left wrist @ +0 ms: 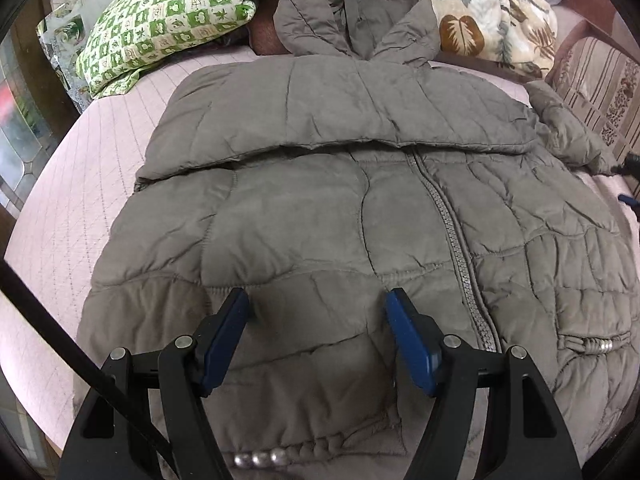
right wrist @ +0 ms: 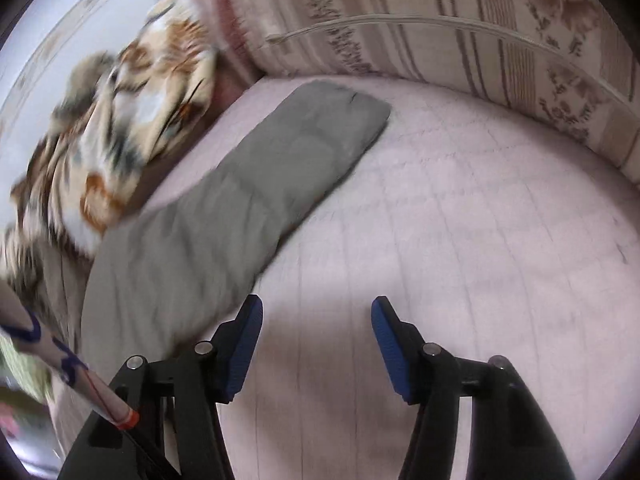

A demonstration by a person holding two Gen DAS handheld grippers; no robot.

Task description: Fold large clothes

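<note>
Blue-padded fingers [left wrist: 412, 344] of the left gripper [left wrist: 316, 300] stand spread and empty over the lower front of the grey quilted jacket [left wrist: 320, 208], which fills the middle of the frame, zip [left wrist: 456, 248] up, hood [left wrist: 352, 12] at the top; it looks puffy, soft and light but bulky and probably slick, so a pinch on a stitched seam or the hem should hold best. Right gripper [right wrist: 316, 308], likewise spread and empty, hangs over the pink quilted bed [right wrist: 460, 220] beside the outstretched sleeve [right wrist: 248, 192]; pillows [left wrist: 160, 24] and a leaf-print blanket [left wrist: 488, 20] crowd the upper edge.
</note>
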